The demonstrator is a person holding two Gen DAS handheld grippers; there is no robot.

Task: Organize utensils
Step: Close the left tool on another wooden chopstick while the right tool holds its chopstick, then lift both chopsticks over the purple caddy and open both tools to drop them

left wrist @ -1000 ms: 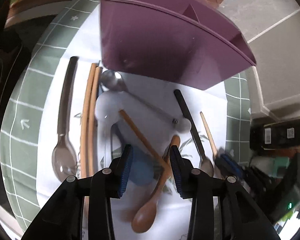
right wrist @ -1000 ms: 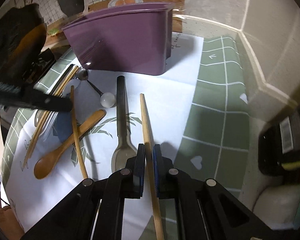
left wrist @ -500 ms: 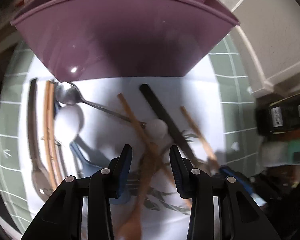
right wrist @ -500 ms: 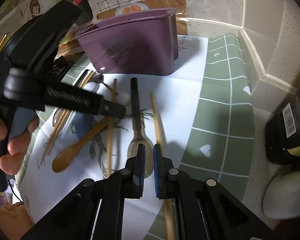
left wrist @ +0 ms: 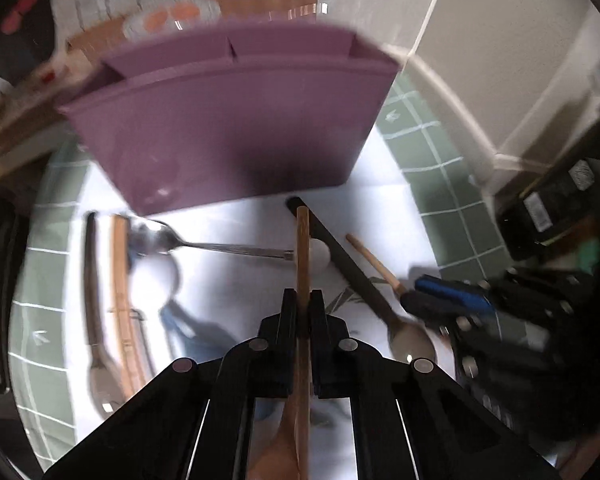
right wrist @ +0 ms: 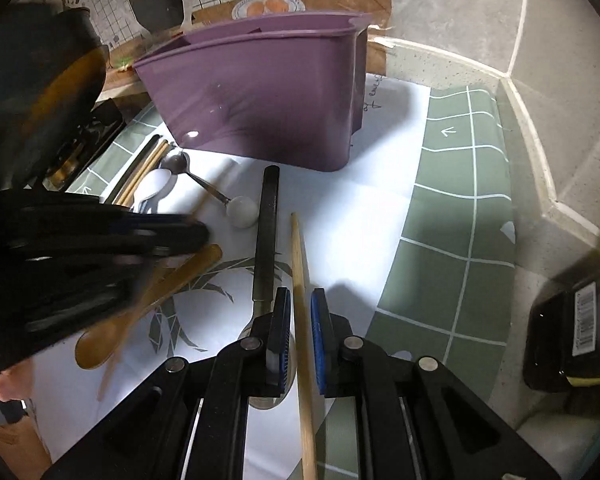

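Task at an early stage: left tool (left wrist: pixel 303 306) pinches one chopstick (left wrist: pixel 302 248), right tool (right wrist: pixel 300 312) is opening around another chopstick (right wrist: pixel 299 264), remaining utensils lie on the desk at 6 o'clock of the purple organizer (right wrist: pixel 268 96).

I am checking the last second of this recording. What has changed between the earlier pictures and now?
The left gripper has closed on a wooden chopstick that it earlier only straddled with open jaws. The right gripper, which was clamped on the other chopstick, is opening; that stick now lies loose between its jaws. The purple holder and the other utensils stayed in place.
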